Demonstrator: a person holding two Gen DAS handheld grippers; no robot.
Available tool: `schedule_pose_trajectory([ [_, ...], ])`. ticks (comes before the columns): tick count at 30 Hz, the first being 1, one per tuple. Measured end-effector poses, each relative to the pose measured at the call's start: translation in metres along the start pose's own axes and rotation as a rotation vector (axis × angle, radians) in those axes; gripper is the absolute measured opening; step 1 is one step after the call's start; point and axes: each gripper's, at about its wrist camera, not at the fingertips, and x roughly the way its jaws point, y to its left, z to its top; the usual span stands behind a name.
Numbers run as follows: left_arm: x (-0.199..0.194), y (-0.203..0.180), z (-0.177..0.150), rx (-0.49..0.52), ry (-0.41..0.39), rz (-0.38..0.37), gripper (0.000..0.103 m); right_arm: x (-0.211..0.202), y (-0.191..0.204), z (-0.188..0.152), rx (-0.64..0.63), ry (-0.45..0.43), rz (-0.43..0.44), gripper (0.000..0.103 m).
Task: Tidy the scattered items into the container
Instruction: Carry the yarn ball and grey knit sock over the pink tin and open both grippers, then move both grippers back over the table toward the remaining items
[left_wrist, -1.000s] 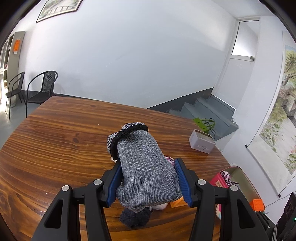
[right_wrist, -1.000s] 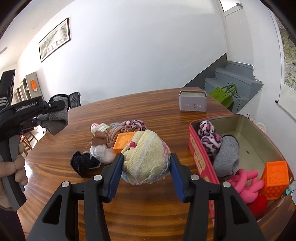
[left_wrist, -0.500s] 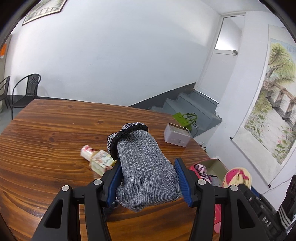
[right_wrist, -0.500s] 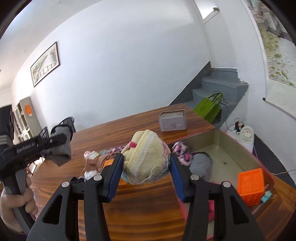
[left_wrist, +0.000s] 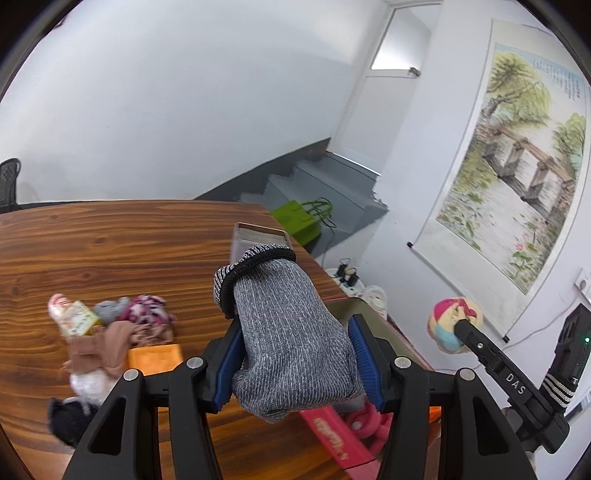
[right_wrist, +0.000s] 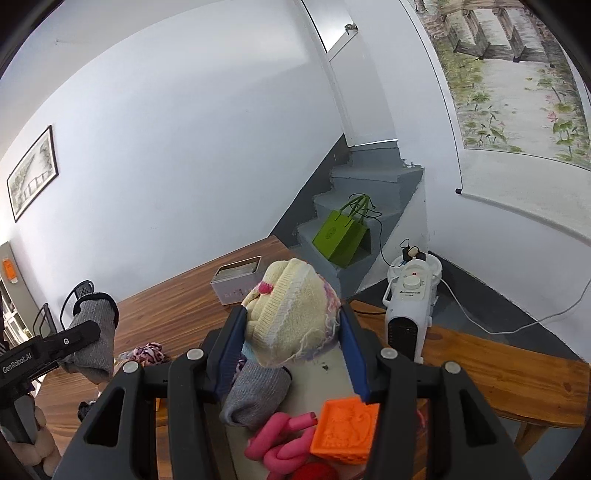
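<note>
My left gripper (left_wrist: 295, 332) is shut on a grey knit sock (left_wrist: 288, 332) with a black striped cuff, held above the wooden table (left_wrist: 110, 243) beside the red tin container (left_wrist: 332, 435). My right gripper (right_wrist: 291, 321) is shut on a cream knit sock bundle (right_wrist: 288, 314), directly above the container's pale floor (right_wrist: 325, 376). Inside the container lie a grey sock (right_wrist: 255, 395), a pink curled toy (right_wrist: 280, 439) and an orange block (right_wrist: 343, 435). Left on the table is a pile of scattered items (left_wrist: 118, 332): socks, an orange block (left_wrist: 155, 358), a small packet (left_wrist: 74, 317).
A grey tin box (left_wrist: 258, 240) stands near the table's far edge. Past the table are a white heater (right_wrist: 410, 314), a wooden bench (right_wrist: 498, 380), a green bag (right_wrist: 343, 236) on grey stairs, and chairs at the far left.
Both grippers have swung right with their socks. The right one went from beside the container to above its inside; the left one left the scattered pile and came up to the container's near wall.
</note>
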Motion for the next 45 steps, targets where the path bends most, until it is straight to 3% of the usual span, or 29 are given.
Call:
schedule_pose_trajectory([
  [12,0.091,-0.066,0.014,0.074,0.103,-0.117,0.058,0.021,-0.008,-0.005,-0.013,0.056,0.009,0.054],
  [13,0.099,-0.070,0.015,0.086,0.109,-0.119,0.059,0.022,-0.008,-0.007,-0.015,0.064,0.011,0.054],
  [15,0.106,-0.075,0.016,0.093,0.120,-0.127,0.079,0.026,-0.009,-0.011,-0.010,0.083,0.015,0.057],
  [16,0.106,-0.076,0.015,0.096,0.119,-0.128,0.082,0.028,-0.011,-0.013,-0.003,0.092,0.012,0.058],
  [20,0.098,-0.073,0.014,0.108,0.095,-0.123,0.083,0.026,-0.017,-0.015,0.022,0.094,0.009,0.074],
  [32,0.051,-0.025,0.010,0.058,0.039,-0.029,0.083,0.015,-0.010,-0.017,-0.006,0.031,-0.039,0.074],
  [45,-0.015,0.047,-0.004,-0.006,0.007,0.096,0.083,0.020,-0.002,-0.030,-0.001,0.048,-0.061,0.074],
])
